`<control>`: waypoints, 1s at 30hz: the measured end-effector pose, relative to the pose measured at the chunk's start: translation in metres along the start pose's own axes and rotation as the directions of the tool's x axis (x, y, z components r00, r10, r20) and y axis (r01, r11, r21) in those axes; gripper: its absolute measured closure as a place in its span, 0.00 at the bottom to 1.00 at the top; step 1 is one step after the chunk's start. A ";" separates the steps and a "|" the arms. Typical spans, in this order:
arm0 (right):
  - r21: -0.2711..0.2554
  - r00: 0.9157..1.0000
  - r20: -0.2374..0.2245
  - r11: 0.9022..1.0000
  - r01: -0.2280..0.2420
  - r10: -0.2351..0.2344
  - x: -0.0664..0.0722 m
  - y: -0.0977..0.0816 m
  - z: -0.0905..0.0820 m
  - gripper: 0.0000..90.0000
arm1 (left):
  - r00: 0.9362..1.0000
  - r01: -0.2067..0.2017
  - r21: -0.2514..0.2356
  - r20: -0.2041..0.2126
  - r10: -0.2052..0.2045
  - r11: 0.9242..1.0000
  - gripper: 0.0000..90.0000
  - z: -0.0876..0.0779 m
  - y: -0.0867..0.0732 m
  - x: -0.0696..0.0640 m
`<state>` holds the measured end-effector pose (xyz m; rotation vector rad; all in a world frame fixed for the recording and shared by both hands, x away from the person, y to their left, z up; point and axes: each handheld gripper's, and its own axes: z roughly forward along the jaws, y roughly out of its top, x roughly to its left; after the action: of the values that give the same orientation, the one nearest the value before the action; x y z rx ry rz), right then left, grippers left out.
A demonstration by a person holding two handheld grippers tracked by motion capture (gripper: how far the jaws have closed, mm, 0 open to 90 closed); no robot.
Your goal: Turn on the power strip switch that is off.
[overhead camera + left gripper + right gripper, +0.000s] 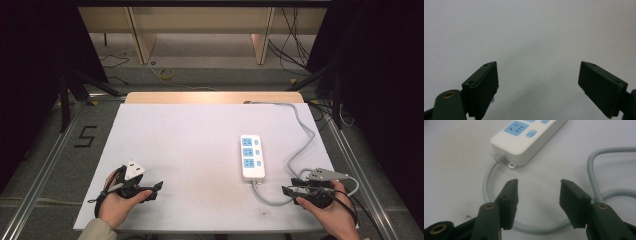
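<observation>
Both my grippers hover with jaws apart over the white table (pixel 190 150), a power strip (pixel 252 156) lying right of centre.

The power strip's long axis runs near to far, its grey cable (pixel 305 131) leaving the near end, looping right and trailing off to the far right edge. It carries three blue sockets, each with a blue switch beside it; I can read no brand on it. My left gripper (pixel 156 186) holds nothing, bare table between its jaws. My right gripper (pixel 287 187) is also empty, just near the strip's near end, the cable's loop curving below its jaws. A "5" (pixel 86 136) is marked on the floor at left.
</observation>
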<state>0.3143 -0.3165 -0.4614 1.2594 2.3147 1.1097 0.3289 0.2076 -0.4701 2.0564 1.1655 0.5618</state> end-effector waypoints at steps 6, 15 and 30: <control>0.062 1.000 0.016 0.998 0.008 -0.009 0.003 0.002 -0.002 0.70 | 1.000 -0.007 -0.009 -0.011 0.007 1.000 0.18 -0.002 0.000 -0.001; 0.139 0.999 0.034 0.990 0.034 -0.039 0.007 0.011 -0.005 1.00 | 1.000 -0.007 -0.002 -0.020 0.007 1.000 0.19 0.000 -0.002 -0.001; 0.200 0.998 0.032 0.979 0.047 -0.055 0.008 0.027 -0.002 1.00 | 1.000 -0.018 -0.010 -0.024 0.018 1.000 0.19 -0.002 0.001 -0.003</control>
<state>0.3242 -0.3021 -0.4388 1.2683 2.4645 0.8477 0.3262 0.2054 -0.4684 2.0591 1.1564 0.6008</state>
